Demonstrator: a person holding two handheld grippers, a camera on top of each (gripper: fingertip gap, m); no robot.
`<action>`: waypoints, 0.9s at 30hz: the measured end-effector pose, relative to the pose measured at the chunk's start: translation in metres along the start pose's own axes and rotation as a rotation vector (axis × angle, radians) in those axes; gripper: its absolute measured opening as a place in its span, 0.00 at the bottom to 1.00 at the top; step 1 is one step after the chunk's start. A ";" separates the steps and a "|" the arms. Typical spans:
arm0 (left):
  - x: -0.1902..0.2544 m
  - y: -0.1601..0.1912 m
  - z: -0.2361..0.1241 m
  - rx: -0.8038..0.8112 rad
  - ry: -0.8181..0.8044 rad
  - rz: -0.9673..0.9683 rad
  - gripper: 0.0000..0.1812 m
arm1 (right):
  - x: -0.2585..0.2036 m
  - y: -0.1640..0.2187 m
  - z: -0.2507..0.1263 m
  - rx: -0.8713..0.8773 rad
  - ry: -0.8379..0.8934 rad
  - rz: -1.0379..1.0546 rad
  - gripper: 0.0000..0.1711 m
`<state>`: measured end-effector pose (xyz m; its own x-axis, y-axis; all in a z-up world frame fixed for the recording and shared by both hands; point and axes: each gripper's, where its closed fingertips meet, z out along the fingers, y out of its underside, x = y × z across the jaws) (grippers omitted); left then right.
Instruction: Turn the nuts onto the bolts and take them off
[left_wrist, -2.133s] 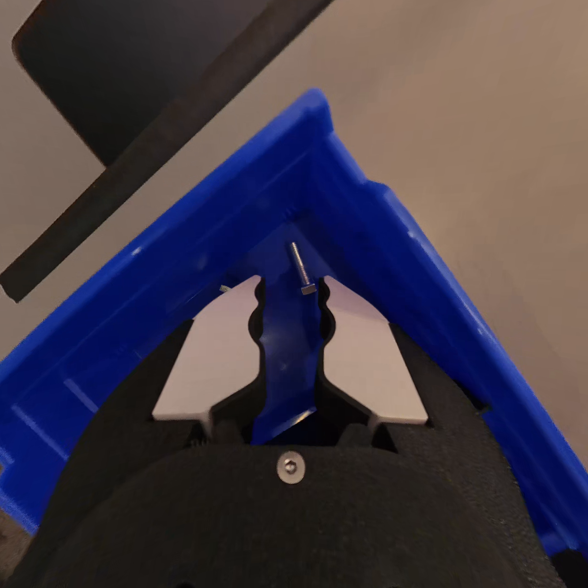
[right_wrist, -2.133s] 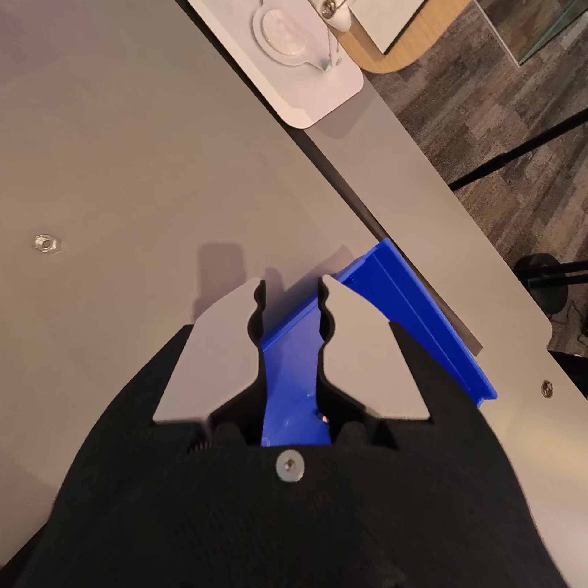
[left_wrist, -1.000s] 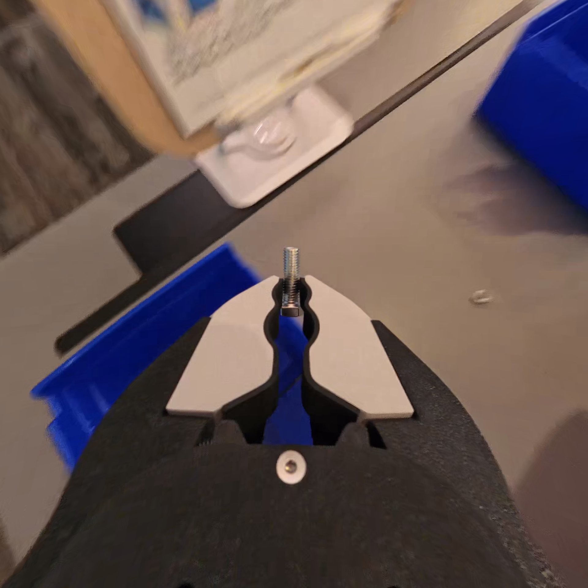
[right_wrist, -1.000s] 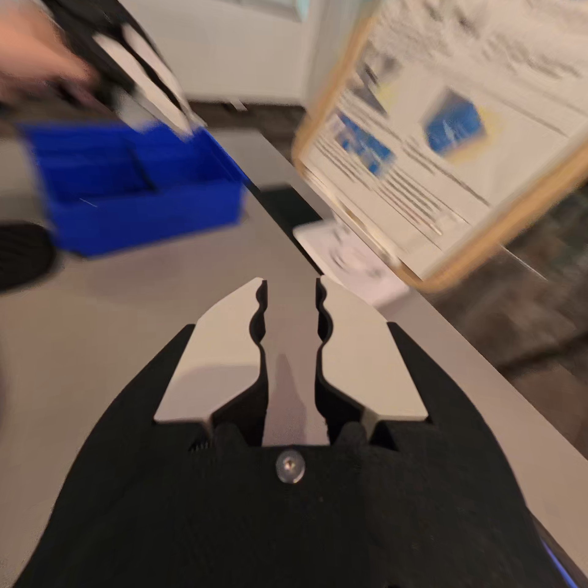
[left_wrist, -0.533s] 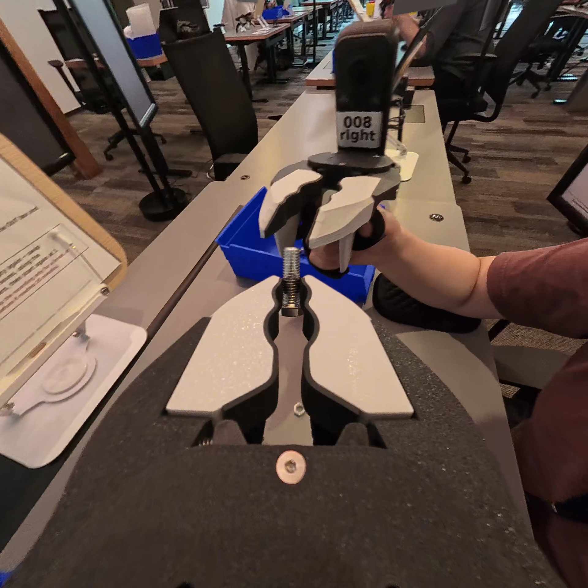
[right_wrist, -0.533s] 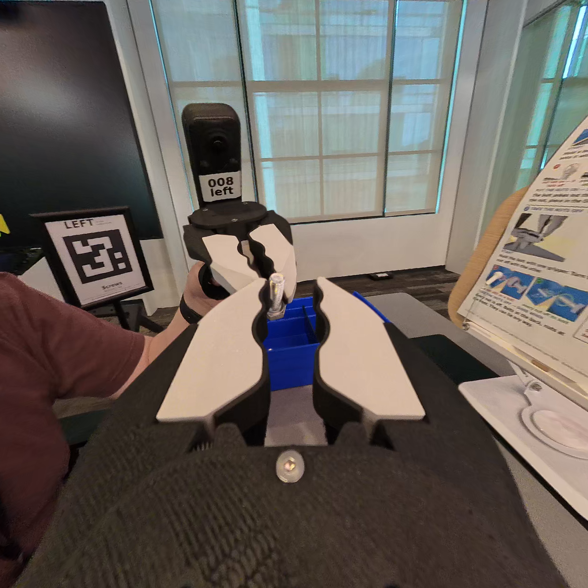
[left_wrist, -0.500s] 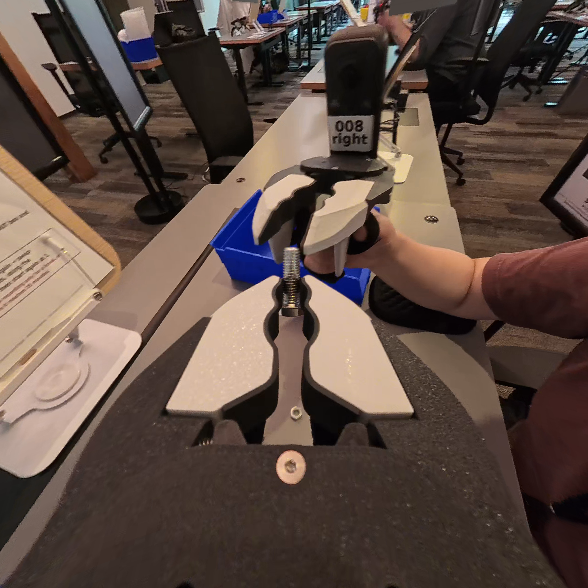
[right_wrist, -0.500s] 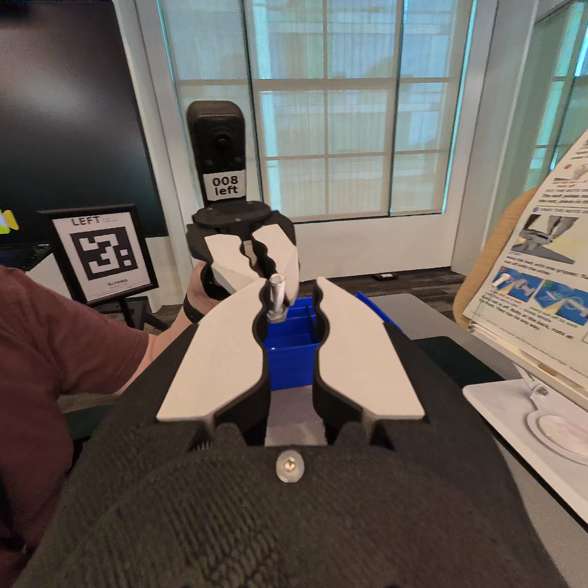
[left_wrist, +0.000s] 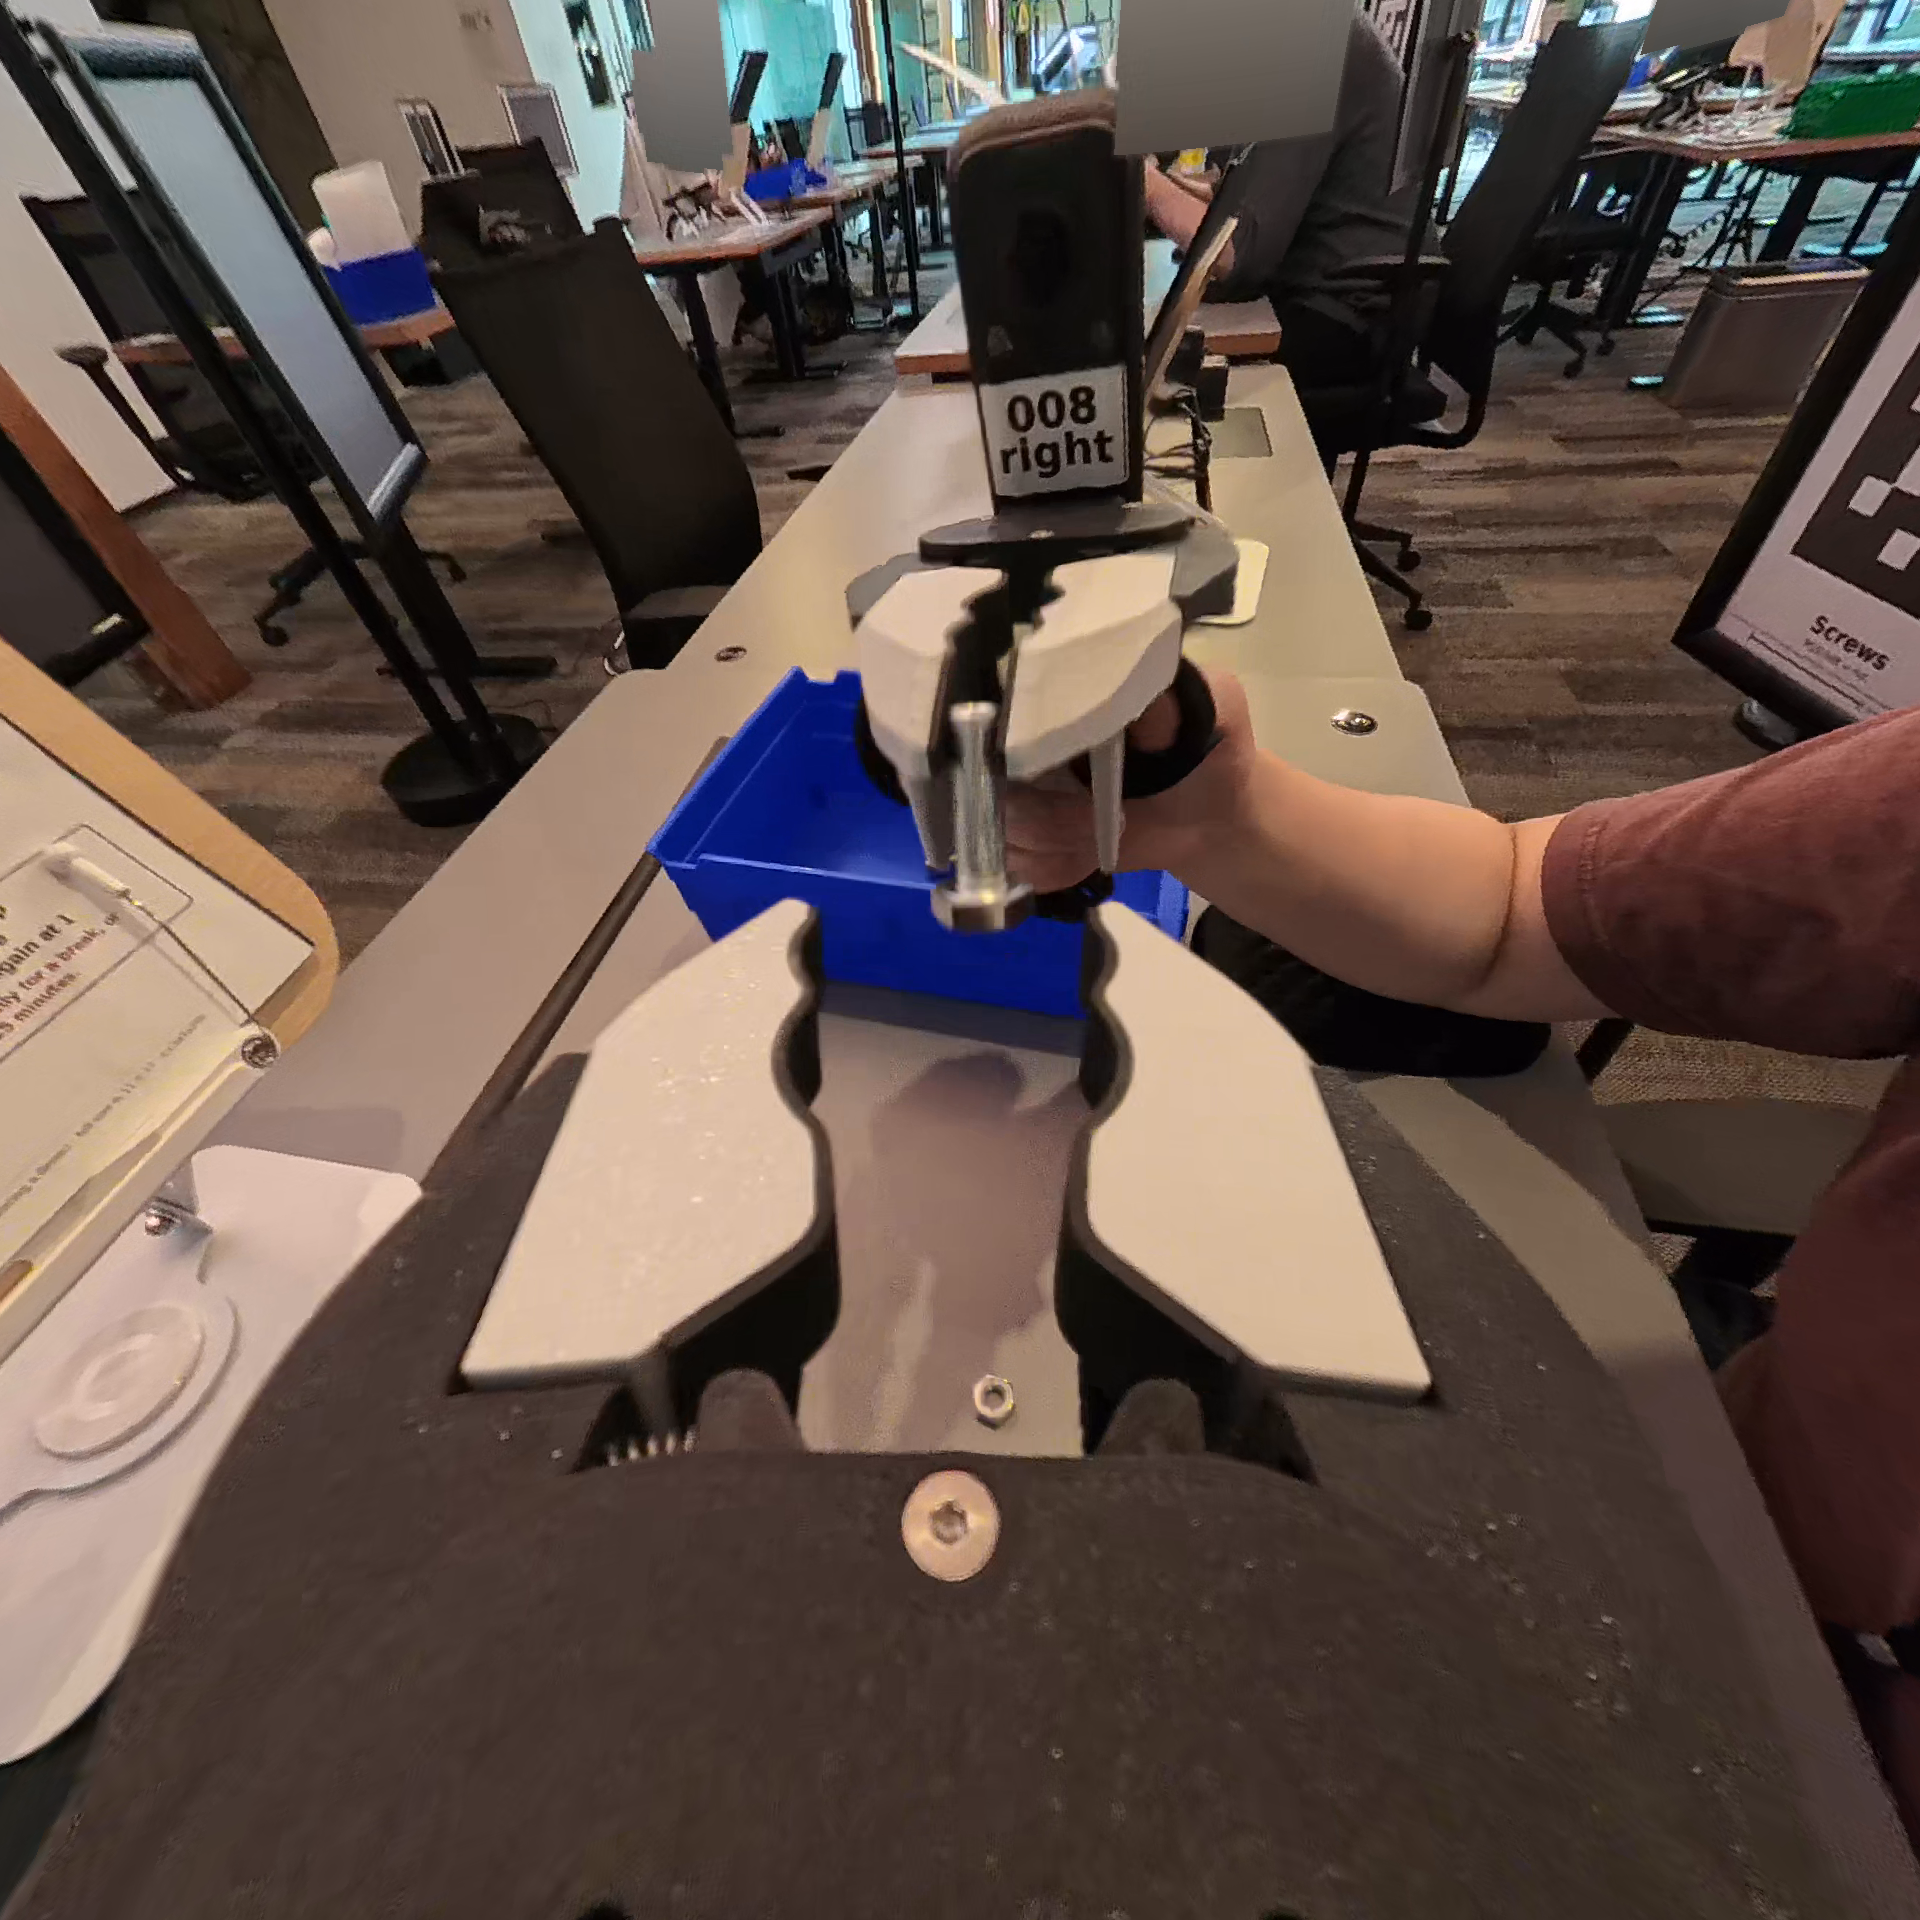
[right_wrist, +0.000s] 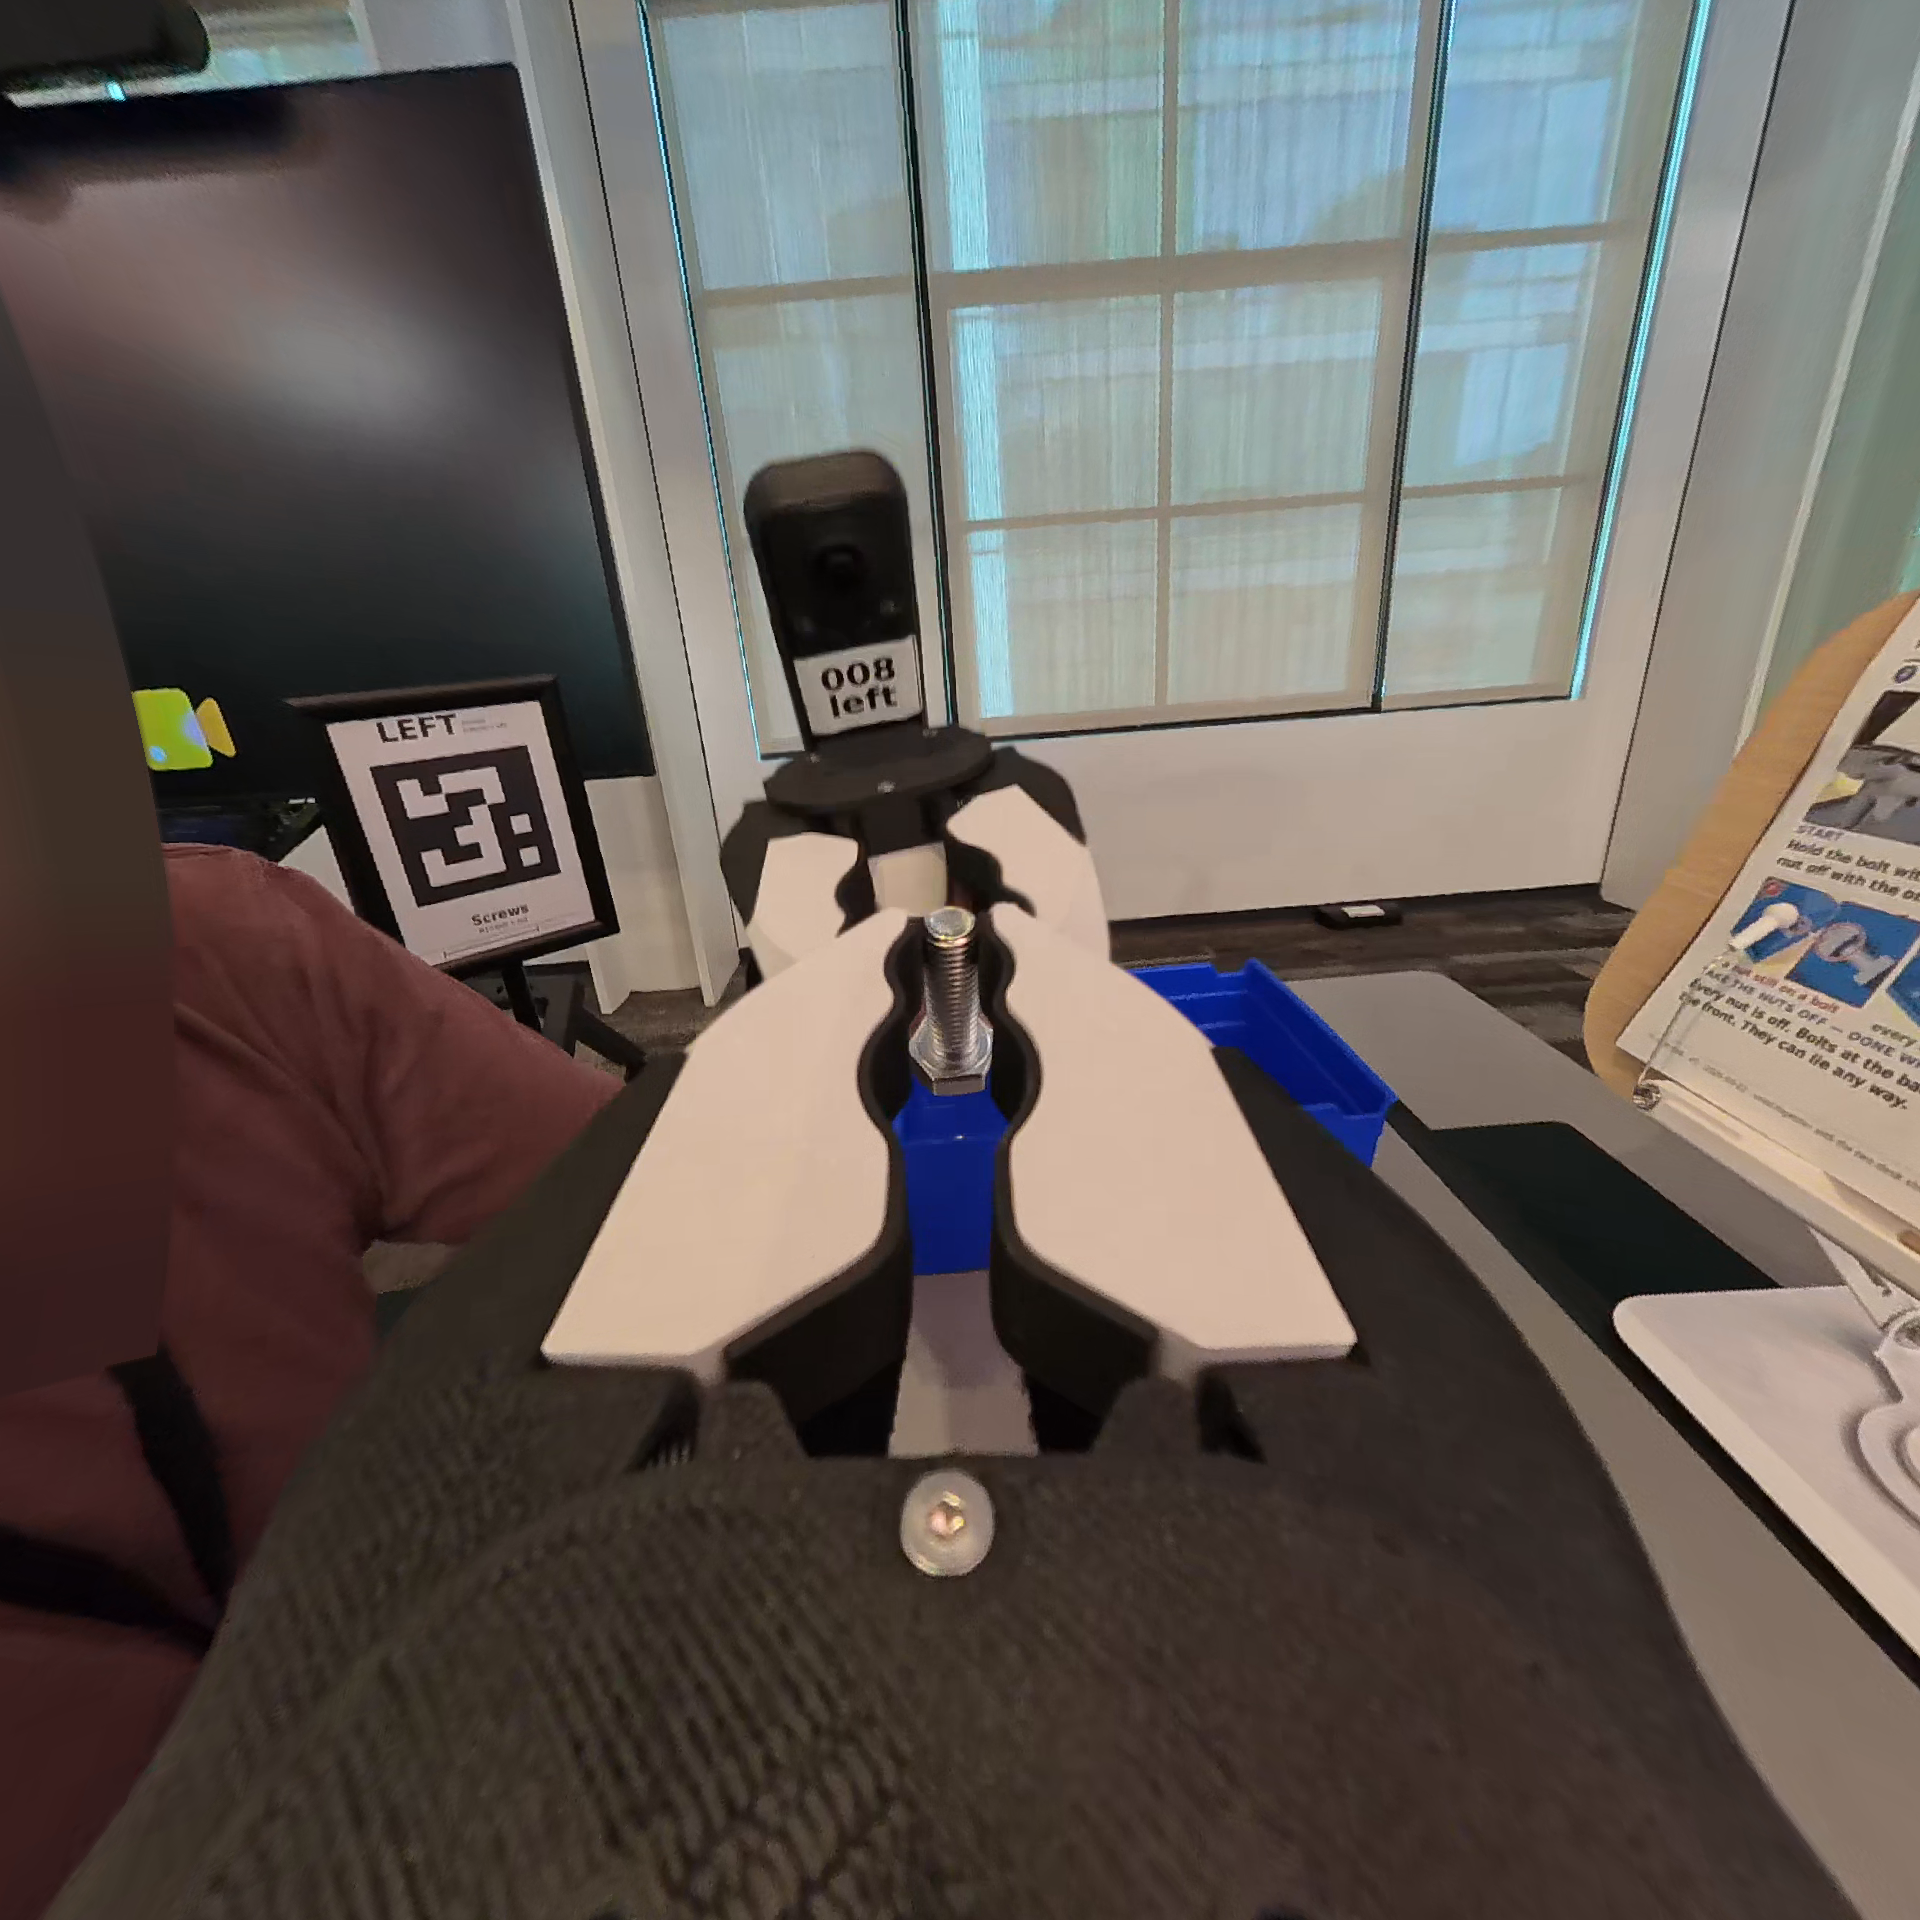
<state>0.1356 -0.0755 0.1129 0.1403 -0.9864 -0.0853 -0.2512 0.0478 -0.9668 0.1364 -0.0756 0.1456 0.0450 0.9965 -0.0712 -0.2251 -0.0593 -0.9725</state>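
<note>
Gripping the bolt (right_wrist: 948, 1013) around its threaded shank, the right gripper (right_wrist: 951, 977) has its jaws closed snug on it, hex head toward the handle and tip pointing at the left gripper (left_wrist: 951, 966). That one's jaws are spread wide with nothing in them, and the bolt head sits just off their tips. One loose nut (left_wrist: 993, 1395) lies on the grey table (left_wrist: 436, 1049), on the near side of the blue bin (left_wrist: 790, 831) from the left gripper's view.

My guess is the nut goes on next. If so, keep the bolt dead steady and level, pinch the nut by its flats, and start it square so it doesn't cross-thread.

Room-wise, the table between nut and bin looks open. The white stand base (left_wrist: 135, 1382) sits off to one side of the nut, worth avoiding.
</note>
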 end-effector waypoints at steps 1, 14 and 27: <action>0.002 0.001 0.002 0.013 0.015 0.013 0.25 | 0.000 -0.002 -0.002 0.008 0.002 0.000 0.06; 0.018 0.021 0.039 0.002 0.099 0.008 0.17 | -0.009 0.015 0.003 -0.110 -0.026 -0.126 0.06; 0.031 0.020 0.035 0.002 0.173 0.062 0.11 | -0.024 0.017 0.003 -0.088 -0.142 -0.131 0.06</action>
<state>0.1681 -0.0992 0.0826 -0.0420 -0.9938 -0.1025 -0.2524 0.1098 -0.9614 0.1285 -0.1004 0.1318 -0.0705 0.9941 0.0830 -0.1405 0.0724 -0.9874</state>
